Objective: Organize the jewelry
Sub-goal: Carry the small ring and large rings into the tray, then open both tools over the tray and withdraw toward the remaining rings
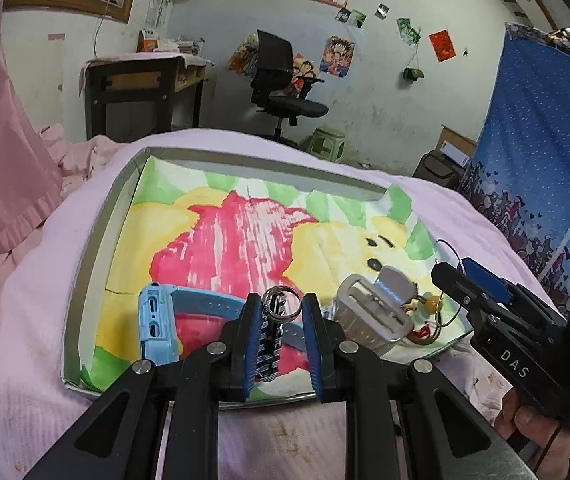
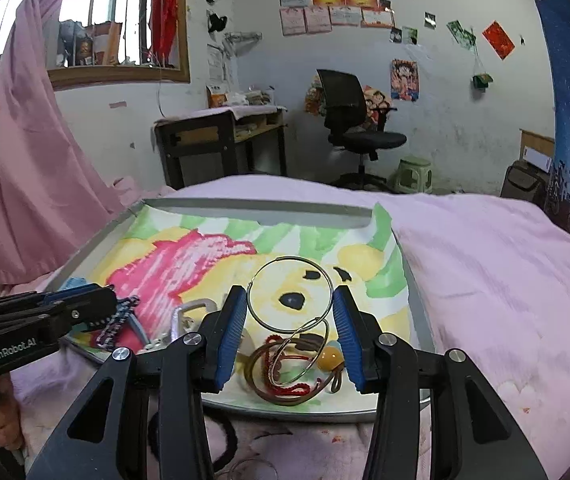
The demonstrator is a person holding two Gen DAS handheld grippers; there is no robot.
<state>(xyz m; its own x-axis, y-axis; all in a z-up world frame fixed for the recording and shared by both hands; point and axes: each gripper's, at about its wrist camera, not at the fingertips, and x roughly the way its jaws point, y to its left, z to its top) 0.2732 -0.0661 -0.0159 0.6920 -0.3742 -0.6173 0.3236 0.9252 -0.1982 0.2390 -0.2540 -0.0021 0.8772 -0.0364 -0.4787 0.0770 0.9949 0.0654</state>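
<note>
A metal tray [image 1: 85,264] lined with a painted bear picture lies on the pink bed. My left gripper [image 1: 281,312] stands open over its near edge, a woven strap with a key ring [image 1: 281,302] between the fingers, untouched by the pads. A blue watch [image 1: 157,316] lies left of it, a clear box [image 1: 373,312] right. My right gripper [image 2: 289,316] is open above a large silver hoop [image 2: 289,292], a second hoop, a red cord [image 2: 293,390], a brown band and an amber bead [image 2: 330,357].
The tray [image 2: 421,312] sits on a pink quilt [image 2: 485,260]. Behind stand a desk [image 2: 221,140], an office chair [image 2: 357,120] and a green stool [image 2: 415,174]. A blue curtain [image 1: 545,160] hangs at right, a pink one [image 2: 25,160] at left.
</note>
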